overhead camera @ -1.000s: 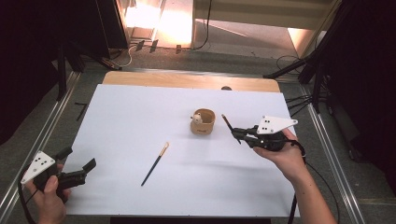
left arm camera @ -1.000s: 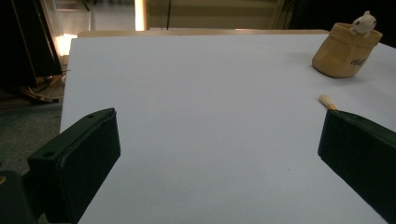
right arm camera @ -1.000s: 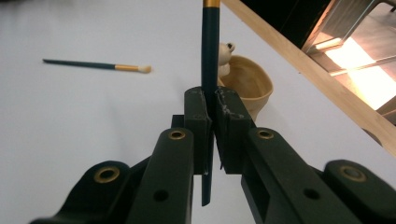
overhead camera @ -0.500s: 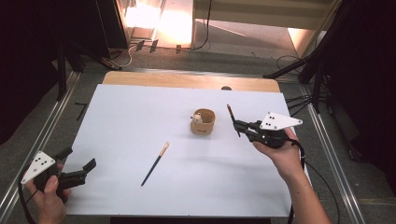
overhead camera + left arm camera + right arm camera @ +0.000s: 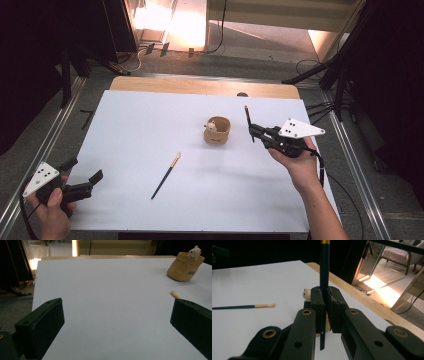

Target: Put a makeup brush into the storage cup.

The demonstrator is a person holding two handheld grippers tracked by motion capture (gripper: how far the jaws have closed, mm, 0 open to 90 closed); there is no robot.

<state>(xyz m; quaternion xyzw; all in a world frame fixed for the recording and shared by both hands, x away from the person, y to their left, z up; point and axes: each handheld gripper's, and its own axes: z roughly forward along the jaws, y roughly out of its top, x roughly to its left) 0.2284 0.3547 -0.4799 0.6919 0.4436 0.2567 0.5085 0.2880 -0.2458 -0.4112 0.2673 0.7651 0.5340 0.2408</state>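
A tan pot (image 5: 217, 131) with a small white bear figure on its rim stands right of the middle of the white table (image 5: 140, 120). Just to its right, my right gripper (image 5: 253, 131) is shut on a dark brush (image 5: 247, 119), which sticks up above the jaws. In the right gripper view the handle (image 5: 323, 277) runs upright between the closed pads, with the bear figure (image 5: 306, 293) behind them. A second brush (image 5: 166, 175) lies flat on the table. My left gripper (image 5: 82, 177) rests open at the front left corner. Its view shows the pot (image 5: 184, 267) and the brush tip (image 5: 174, 293).
The white sheet ends at a wooden strip (image 5: 200, 86) along the far edge. Metal rails (image 5: 50, 145) flank the table, and stand legs and cables (image 5: 335, 75) lie on the floor to the right.
The brush held in my right gripper has tipped a little more upright. My left gripper has stayed where it was.
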